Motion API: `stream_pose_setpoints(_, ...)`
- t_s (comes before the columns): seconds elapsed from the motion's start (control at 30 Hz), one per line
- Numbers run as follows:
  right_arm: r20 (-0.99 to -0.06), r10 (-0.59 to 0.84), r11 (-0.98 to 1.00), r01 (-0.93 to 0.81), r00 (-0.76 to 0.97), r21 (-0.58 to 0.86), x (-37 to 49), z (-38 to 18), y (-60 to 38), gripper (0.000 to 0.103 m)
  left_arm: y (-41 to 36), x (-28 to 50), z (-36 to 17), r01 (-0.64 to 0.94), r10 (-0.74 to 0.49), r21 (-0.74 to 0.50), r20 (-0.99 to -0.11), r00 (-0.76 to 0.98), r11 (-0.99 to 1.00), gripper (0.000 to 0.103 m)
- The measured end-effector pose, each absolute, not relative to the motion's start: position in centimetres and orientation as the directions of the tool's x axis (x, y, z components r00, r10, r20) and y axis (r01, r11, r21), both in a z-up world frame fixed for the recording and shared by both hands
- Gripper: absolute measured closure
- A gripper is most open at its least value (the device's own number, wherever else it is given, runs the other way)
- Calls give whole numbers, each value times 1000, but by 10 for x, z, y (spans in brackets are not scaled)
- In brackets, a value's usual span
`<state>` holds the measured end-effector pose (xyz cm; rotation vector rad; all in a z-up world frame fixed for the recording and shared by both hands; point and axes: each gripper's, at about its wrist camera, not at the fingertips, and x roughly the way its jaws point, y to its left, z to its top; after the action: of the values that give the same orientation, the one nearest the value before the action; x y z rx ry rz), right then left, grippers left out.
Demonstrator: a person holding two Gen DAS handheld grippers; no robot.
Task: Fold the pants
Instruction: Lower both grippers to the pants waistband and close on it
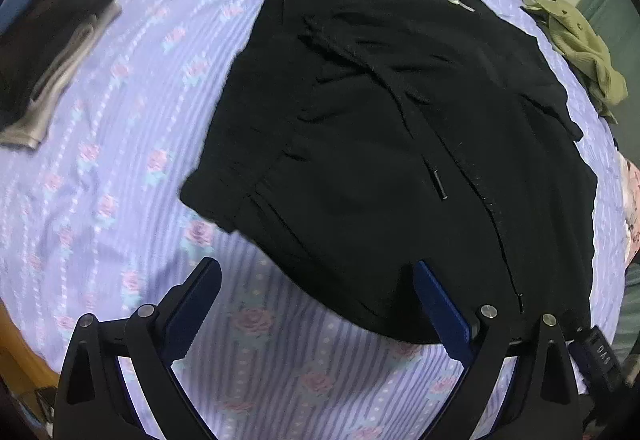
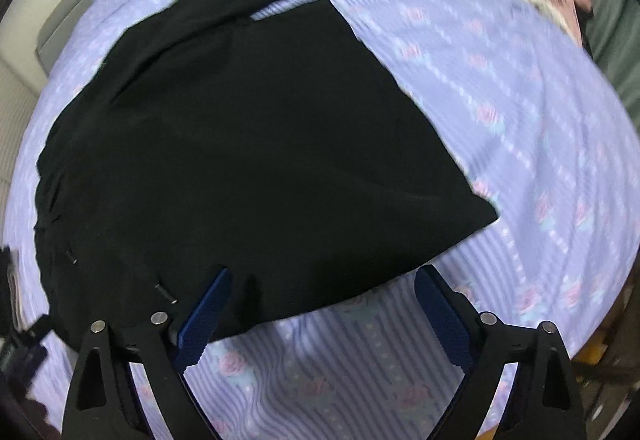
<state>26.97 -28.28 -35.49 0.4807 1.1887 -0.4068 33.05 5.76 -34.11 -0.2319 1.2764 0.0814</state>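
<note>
Floral bedsheet (image 1: 120, 160), black pants (image 1: 380, 140) w/ no legible label, both hand-held grippers released

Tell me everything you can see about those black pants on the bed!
The black pants are soft, matte cloth, lying spread across the lilac striped bedsheet with pink roses. They look already folded over into a broad, squarish shape. A black drawstring with a small shiny tip trails across the top, and a tiny pale logo sits near the far edge. A few creases run through the cloth. Only the sheet visibly touches them; both open grippers, left gripper and right gripper, are near the closest edge.
</note>
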Motion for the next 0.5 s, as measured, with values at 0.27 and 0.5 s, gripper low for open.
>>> stream_pose_setpoints(0.27, -959, -50, 827, 550, 281, 118, 274, -375, -283, 22, 58, 337, -369, -238, -160, -216, -959, 233, 947, 37)
stream_pose_setpoints(0.5, -954, -105, 880, 474, 280, 42, 286, -350, -279, 91, 52, 341, -345, -191, -152, -203, -956, 252, 960, 95)
